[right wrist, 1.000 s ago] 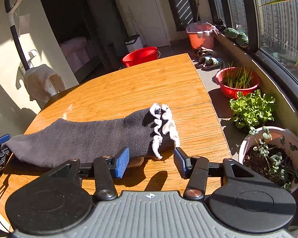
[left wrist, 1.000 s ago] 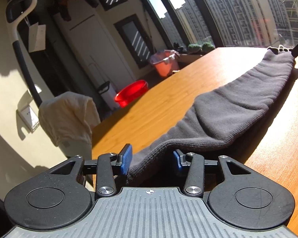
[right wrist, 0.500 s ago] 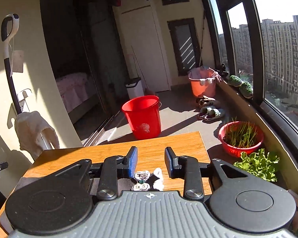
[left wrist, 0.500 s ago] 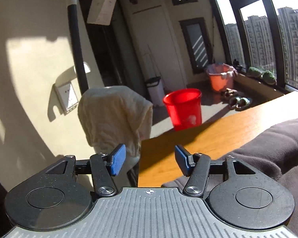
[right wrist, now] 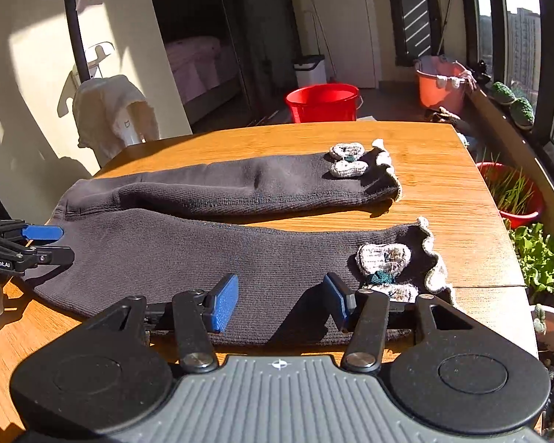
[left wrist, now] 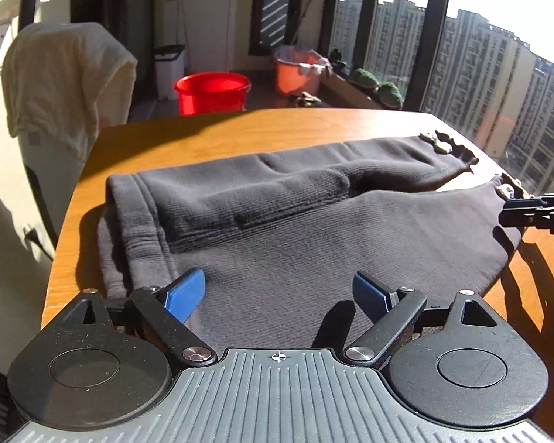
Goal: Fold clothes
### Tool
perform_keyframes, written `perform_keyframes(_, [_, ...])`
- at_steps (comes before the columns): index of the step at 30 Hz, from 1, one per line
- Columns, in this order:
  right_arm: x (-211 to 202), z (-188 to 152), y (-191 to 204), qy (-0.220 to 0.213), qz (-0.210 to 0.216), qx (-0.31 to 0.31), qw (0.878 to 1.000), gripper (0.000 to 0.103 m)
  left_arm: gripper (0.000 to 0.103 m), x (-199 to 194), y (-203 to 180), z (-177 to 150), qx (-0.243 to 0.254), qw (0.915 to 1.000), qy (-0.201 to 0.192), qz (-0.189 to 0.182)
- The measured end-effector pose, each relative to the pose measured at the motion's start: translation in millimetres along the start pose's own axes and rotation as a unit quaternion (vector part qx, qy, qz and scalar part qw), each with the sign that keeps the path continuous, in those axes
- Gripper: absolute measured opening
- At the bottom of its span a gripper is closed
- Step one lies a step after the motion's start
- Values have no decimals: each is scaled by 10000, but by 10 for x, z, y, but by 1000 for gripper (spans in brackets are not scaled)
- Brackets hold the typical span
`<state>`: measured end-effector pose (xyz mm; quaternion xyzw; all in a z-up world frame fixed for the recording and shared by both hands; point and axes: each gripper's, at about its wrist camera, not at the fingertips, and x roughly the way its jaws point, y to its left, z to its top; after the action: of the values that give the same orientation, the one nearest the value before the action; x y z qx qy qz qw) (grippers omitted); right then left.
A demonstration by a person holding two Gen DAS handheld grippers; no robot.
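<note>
Dark grey knit trousers (left wrist: pixel 314 229) lie flat on the wooden table (left wrist: pixel 240 129), the two legs side by side with a narrow gap between them. Each cuff has a pale frill and a crocheted bow (right wrist: pixel 384 258). My left gripper (left wrist: pixel 277 284) hovers open just above the waist end, nothing between its blue pads. My right gripper (right wrist: pixel 280 295) is open over the near leg (right wrist: pixel 203 251), just short of its cuff. The far leg (right wrist: pixel 258 181) lies untouched. Each gripper shows at the edge of the other's view: the left gripper (right wrist: pixel 37 243) and the right gripper (left wrist: pixel 535 214).
Beyond the table's far edge stand a red bucket (right wrist: pixel 323 101), an orange basin (right wrist: pixel 439 86) and a white bin (left wrist: pixel 170 66). A cream towel (left wrist: pixel 66 81) hangs over a stand on the left. Potted plants (right wrist: pixel 535 258) line the window side on the right.
The trousers lay as one doubled strip a second ago. Both grippers rose, the right one narrowed around the cuff, and now the legs lie apart with both grippers open wide.
</note>
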<state>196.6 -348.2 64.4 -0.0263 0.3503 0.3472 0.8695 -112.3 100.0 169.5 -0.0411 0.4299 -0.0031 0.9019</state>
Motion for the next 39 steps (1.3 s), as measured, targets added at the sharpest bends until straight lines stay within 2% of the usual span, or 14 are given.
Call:
perform_keyframes(2, [108, 88, -73, -92, -127, 79, 9998, 52, 94, 255, 16, 47, 162, 9996, -167, 161])
perform_keyframes(6, [193, 129, -103, -224, -337, 104, 9991, 52, 95, 781, 102, 466, 266, 9988, -340, 216])
perform_keyframes(10, [176, 90, -52, -269, -502, -55, 9984, 52, 96, 942, 269, 625, 286, 9982, -458, 261])
perform_keyframes(12, [164, 78, -20, -305, -557, -110, 9979, 59, 96, 981, 328, 631, 253, 9975, -577, 318])
perform_keyframes(13, [154, 70, 8, -348, -627, -132, 9973, 67, 96, 1086, 292, 647, 208, 9970, -654, 362])
perform_keyframes(14, [121, 55, 36, -450, -780, -141, 9958, 72, 96, 1111, 290, 646, 164, 9965, -715, 401])
perform_keyframes(15, [69, 28, 59, -565, -881, -146, 9944, 72, 96, 1105, 300, 631, 103, 9957, -795, 454])
perform_keyframes(19, [-155, -128, 140, -802, -859, 15, 9931, 93, 101, 1006, 273, 442, -130, 9918, -1112, 612])
perform_keyframes(22, [-308, -268, 181, -787, -797, 305, 9932, 99, 103, 836, 184, 321, -202, 9912, -1189, 553])
perform_keyframes(23, [-342, -311, 209, -736, -773, 390, 9935, 102, 103, 820, 106, 296, -219, 9911, -1170, 595])
perform_keyframes(26, [-398, -420, 353, -515, -828, 505, 9940, 103, 103, 844, -127, 271, -275, 9919, -946, 806])
perform_keyframes(30, [-374, -502, 541, -107, -1058, 494, 9931, 103, 103, 904, -187, 205, -519, 9920, -572, 1003])
perform_keyframes(34, [-314, -531, 697, 234, -1405, 188, 9896, 103, 103, 996, -323, 183, -543, 9884, -461, 1339])
perform_keyframes(39, [-310, -548, 732, 238, -1560, 231, 9872, 103, 103, 1105, -527, 158, -659, 9862, -445, 1452])
